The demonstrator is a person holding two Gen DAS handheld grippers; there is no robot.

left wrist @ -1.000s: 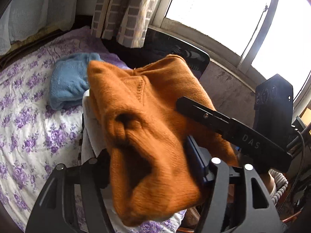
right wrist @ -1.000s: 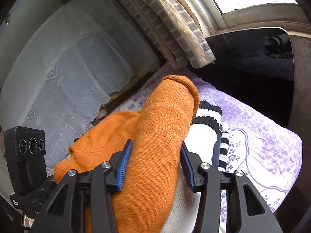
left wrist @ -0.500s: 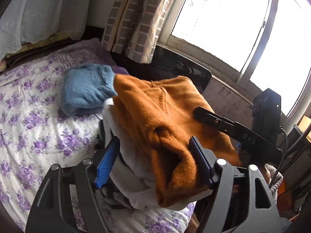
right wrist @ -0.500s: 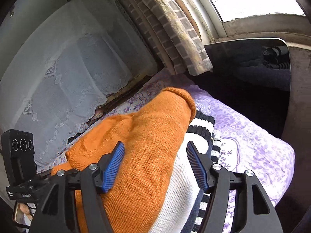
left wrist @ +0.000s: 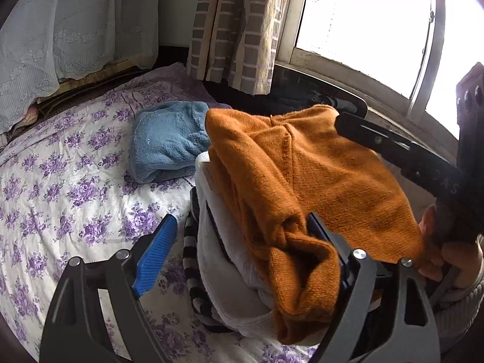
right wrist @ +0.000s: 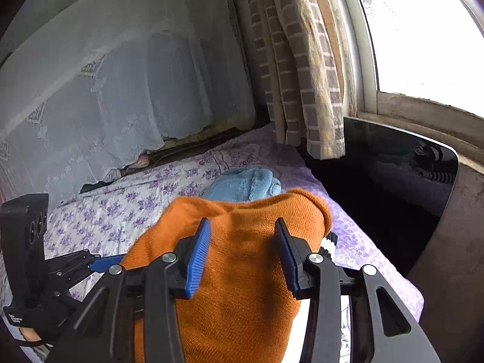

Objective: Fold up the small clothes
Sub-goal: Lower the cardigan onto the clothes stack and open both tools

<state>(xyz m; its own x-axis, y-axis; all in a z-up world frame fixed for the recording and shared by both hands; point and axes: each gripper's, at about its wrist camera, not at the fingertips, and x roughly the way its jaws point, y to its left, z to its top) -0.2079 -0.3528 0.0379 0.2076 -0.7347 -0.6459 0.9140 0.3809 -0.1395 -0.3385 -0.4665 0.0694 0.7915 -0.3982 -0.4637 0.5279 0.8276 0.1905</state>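
A folded orange knit sweater (left wrist: 317, 178) lies on top of a pile with a white garment (left wrist: 224, 260) and a black-and-white striped one (left wrist: 190, 251) on the floral bedsheet (left wrist: 60, 181). My left gripper (left wrist: 239, 248) is open, its jaws spread either side of the pile's near end, nothing pinched. My right gripper (right wrist: 242, 251) is open too, its blue pads just above the orange sweater (right wrist: 242, 287), not clamping it. The right gripper's body shows in the left wrist view (left wrist: 423, 163).
A folded blue fleece garment (left wrist: 166, 142) lies on the bed behind the pile; it also shows in the right wrist view (right wrist: 245, 184). A dark glossy panel (right wrist: 393, 175) stands by the bed's edge under the window. Checked curtains (left wrist: 236, 30) and a lace cover (right wrist: 121, 90) hang behind.
Both grippers have let go of the orange sweater and opened wide. They have drawn back from the pile, which now rests on the bed.
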